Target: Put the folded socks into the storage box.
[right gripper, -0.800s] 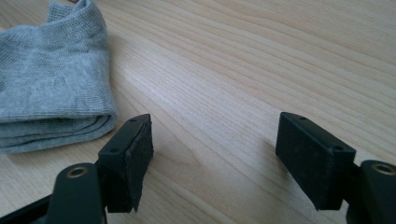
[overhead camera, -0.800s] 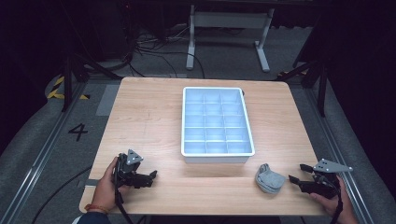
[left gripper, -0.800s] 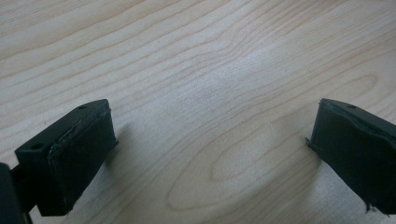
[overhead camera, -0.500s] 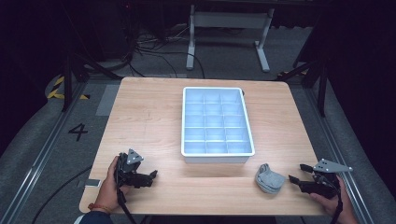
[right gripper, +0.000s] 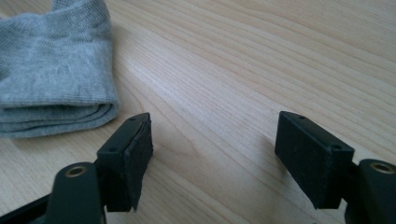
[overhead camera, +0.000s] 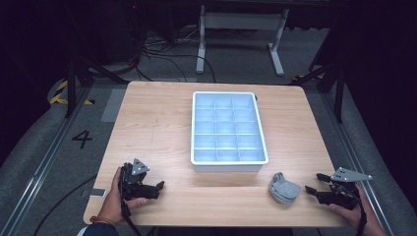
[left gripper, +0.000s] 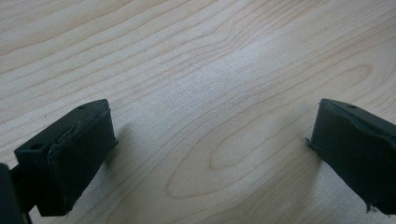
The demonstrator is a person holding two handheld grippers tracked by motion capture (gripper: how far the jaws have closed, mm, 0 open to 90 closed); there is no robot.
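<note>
Left gripper (overhead camera: 156,187) and right gripper (overhead camera: 311,183) both gape wide, empty, low over the tabletop (overhead camera: 157,123). Folded grey sock (overhead camera: 283,188) lies near right gripper, cut off in its view. Tray (overhead camera: 228,168) compartments look empty.

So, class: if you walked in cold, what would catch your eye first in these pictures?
The pale blue plastic tray of small square compartments at the middle of the light wooden table. Next, the folded grey sock near the front edge, just left of the open right gripper; the left gripper waits open over bare wood.
</note>
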